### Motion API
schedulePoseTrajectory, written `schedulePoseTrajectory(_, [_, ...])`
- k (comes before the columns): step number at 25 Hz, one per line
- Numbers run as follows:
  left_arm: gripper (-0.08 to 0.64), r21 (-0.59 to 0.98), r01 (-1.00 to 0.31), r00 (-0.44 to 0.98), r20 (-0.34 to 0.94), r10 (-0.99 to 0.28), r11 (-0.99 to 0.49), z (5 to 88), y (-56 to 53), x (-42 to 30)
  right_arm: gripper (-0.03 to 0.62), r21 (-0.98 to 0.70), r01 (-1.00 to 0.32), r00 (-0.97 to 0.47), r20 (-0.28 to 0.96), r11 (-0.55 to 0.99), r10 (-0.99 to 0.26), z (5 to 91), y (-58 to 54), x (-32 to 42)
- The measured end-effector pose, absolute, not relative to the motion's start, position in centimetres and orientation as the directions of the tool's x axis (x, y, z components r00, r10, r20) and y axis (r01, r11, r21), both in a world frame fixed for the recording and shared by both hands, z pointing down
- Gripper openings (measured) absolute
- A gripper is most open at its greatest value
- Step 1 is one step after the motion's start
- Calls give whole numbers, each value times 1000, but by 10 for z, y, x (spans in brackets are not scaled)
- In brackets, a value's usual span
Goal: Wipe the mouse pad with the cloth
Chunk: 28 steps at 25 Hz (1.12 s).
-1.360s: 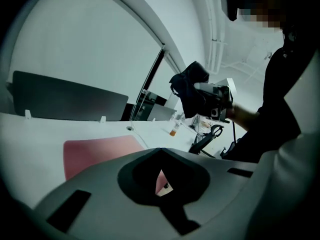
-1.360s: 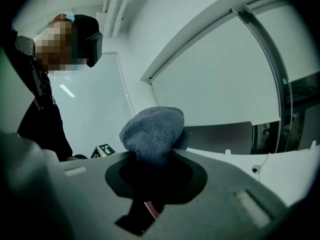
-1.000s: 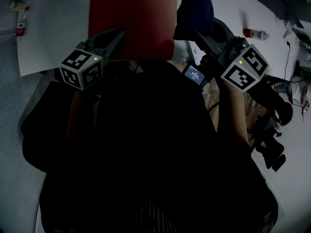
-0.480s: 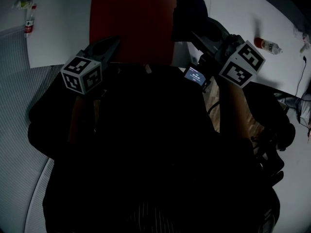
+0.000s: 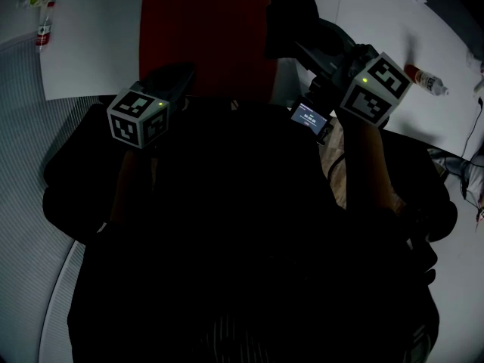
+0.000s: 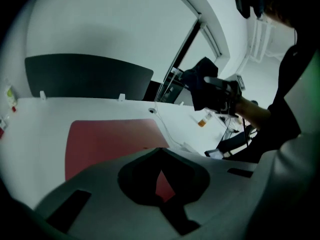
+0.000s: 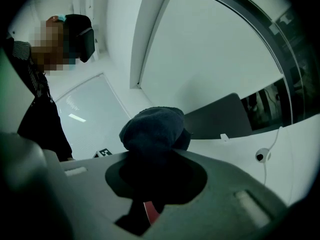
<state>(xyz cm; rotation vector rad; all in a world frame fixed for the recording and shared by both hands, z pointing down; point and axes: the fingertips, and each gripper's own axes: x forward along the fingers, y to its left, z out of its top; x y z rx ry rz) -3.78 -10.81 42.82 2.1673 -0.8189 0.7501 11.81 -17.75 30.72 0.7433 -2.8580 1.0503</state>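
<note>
Head view: the right gripper is clamped on a dark blue cloth. The cloth is bunched into a soft, nubbly wad and held up off the white table beside the right edge of the mouse pad, likely so it can be brought down onto it. The mouse pad, a red matte rectangle with rounded corners, lies at the table's near edge, straight ahead of the person. The left gripper hovers at the pad's near left corner. Its jaws are pressed together on nothing, perhaps ready to pin the thin pad against sliding. Wiping looks not yet begun.
</note>
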Motion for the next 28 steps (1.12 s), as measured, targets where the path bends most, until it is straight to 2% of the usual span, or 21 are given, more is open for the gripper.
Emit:
schedulePoseTrajectory(3, [4,326,-700,598,753,-274,-635,442,-108,-44,69,-594,-457,-879,189,662,-437,312,-188,108])
schedulePoseTrajectory(7, [5,358,-685,601,770,-215,-634,469,-118,-51,69,-532,-473,-880,256,702,-399,319,-188,97])
schedulePoseTrajectory(10, [5,385,-684,597,783,-172,-619,499,-134,-53,69,-418,-474,-861,404,775,-308,343,-181,87])
schedulePoseTrajectory(13, [4,393,-675,587,799,-131,-625,521,-139,-55,69,-336,-500,-805,521,799,-284,369,-180,84])
schedulePoseTrajectory(18, [4,417,-660,577,814,-66,-625,542,-139,-56,69,-406,-521,-806,524,751,-276,392,-189,83])
schedulePoseTrajectory(28, [3,435,-657,515,855,54,-616,590,-122,-70,69,-413,-603,-721,649,683,-244,463,-188,94])
